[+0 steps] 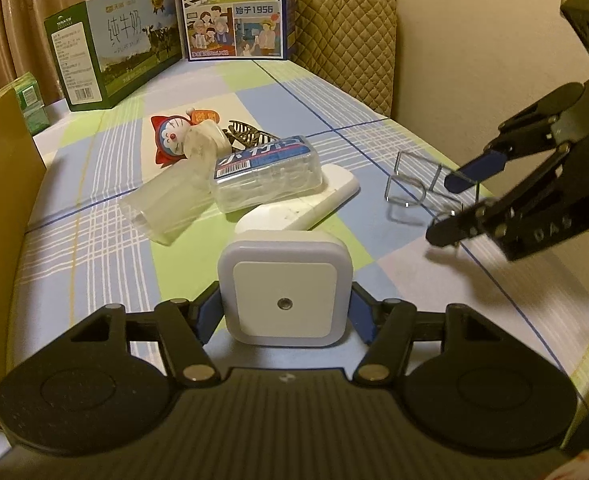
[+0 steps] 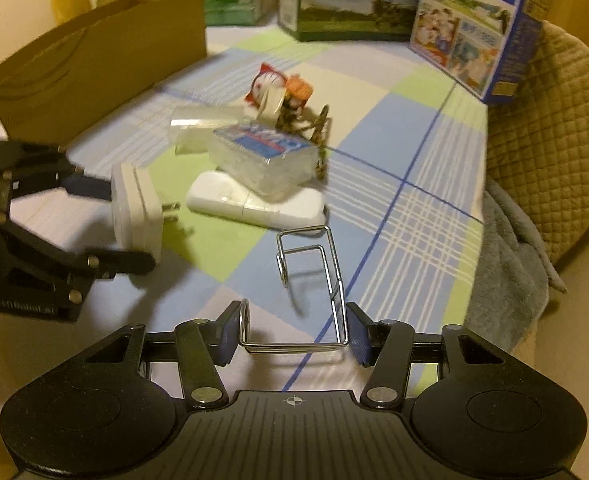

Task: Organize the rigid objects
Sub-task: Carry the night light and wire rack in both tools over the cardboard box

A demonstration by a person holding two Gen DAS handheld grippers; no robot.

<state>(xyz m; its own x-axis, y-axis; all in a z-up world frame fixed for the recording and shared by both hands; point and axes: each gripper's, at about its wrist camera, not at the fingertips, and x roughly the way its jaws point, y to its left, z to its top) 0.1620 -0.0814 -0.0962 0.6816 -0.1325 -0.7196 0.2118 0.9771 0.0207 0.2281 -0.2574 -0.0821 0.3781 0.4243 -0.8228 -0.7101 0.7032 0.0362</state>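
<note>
- My left claw (image 1: pixel 286 312) is clamped on the white night light (image 1: pixel 285 292), pads on both its sides, prongs pointing away from me. The faces are smooth plastic, so a jolt on the way to the cardboard box (image 2: pixel 94 68) could let it swivel or slide out.
- My right claw (image 2: pixel 292 332) has the near end of the wire rack (image 2: pixel 314 280) between its pads. The far pad looks to be against the wire; on the near side, motion blur stops me telling whether it touches, so I judge the grip unproven.
- The rack is thin, springy wire resting on the checked cloth (image 2: pixel 414 152) over the counter. Squeezing could flex it, and it may pop free or pivot when I lift.
- Its far end lies just beside the white adapter (image 2: pixel 254 204), which carries the clear floss box (image 2: pixel 266 156). Dragging the rack forward could snag and topple that pile.
- The two claws sit near each other, so moving both at once risks a knock.
</note>
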